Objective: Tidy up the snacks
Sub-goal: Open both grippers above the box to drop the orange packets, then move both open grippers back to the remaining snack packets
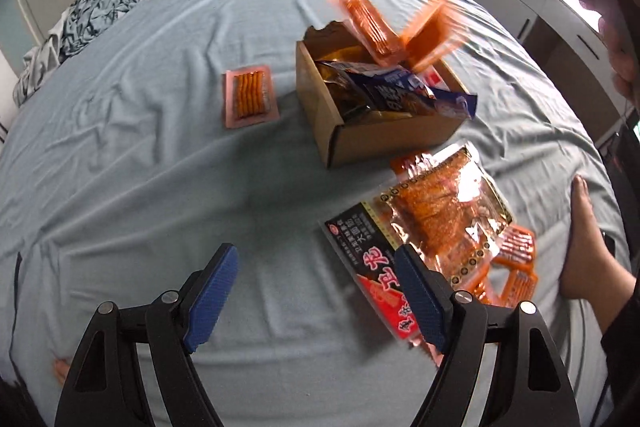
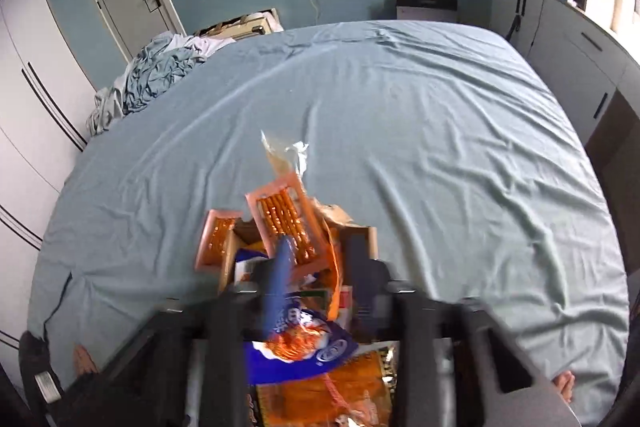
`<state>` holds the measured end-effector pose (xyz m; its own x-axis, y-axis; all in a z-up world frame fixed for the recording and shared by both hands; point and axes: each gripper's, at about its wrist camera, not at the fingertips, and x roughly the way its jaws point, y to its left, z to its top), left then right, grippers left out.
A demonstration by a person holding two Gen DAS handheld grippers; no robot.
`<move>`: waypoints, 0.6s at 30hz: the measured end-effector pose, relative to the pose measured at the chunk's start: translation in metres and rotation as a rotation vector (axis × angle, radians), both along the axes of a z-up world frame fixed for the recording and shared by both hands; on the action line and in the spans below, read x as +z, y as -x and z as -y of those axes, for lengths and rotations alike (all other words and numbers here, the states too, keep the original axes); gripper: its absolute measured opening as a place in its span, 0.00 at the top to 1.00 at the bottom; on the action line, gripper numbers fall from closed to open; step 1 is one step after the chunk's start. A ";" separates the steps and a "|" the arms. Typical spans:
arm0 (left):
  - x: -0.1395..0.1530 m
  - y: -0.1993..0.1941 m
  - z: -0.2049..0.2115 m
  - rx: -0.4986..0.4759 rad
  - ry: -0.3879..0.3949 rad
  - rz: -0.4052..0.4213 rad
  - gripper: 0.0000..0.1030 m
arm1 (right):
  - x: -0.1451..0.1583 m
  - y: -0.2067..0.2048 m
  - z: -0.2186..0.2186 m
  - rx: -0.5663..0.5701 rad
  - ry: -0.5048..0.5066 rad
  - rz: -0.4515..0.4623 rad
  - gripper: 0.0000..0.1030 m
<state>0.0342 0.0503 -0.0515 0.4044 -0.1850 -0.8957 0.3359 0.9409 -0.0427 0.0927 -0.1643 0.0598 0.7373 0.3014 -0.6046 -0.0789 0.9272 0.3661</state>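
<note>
A cardboard box sits on the bed, holding a blue snack bag and darker packets. Two orange snack packets hang blurred in the air just above the box's far side. A small pink packet of orange sticks lies left of the box. A large red-and-black spicy snack bag lies right of my left gripper, which is open and empty above the sheet. In the right wrist view my right gripper is open above the box, with an orange packet loose between its fingers.
The bed has a wrinkled blue sheet. Small orange packets lie under the big bag's right edge. A person's bare foot rests on the bed at the right. Crumpled bedding is piled far left. White cabinets stand at the right.
</note>
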 end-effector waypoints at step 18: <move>-0.031 0.014 0.006 -0.061 -0.050 -0.054 0.22 | -0.135 0.089 0.031 0.024 0.281 -0.256 0.33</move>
